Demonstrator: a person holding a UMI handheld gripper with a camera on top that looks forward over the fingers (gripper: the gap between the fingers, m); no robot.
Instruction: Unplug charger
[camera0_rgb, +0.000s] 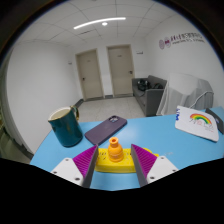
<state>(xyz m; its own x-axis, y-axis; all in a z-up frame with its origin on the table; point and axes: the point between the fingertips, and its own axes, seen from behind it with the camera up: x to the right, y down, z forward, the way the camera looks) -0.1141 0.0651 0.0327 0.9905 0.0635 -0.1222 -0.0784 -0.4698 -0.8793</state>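
Observation:
A small orange charger plug (115, 150) stands upright in a yellow socket block (112, 167) that rests on the blue table (160, 138). My gripper (114, 156) is open. Its two fingers reach along either side of the yellow block, so the block and the plug stand between the magenta pads. The left pad (80, 160) and the right pad (149, 159) lie close against the block's sides. The fingers do not touch the orange plug.
A dark green mug (66, 126) stands beyond the left finger. A purple phone (105, 128) lies flat just beyond the block. A white card with a rainbow (196, 121) lies beyond the right finger. A grey sofa (155, 97) stands past the table.

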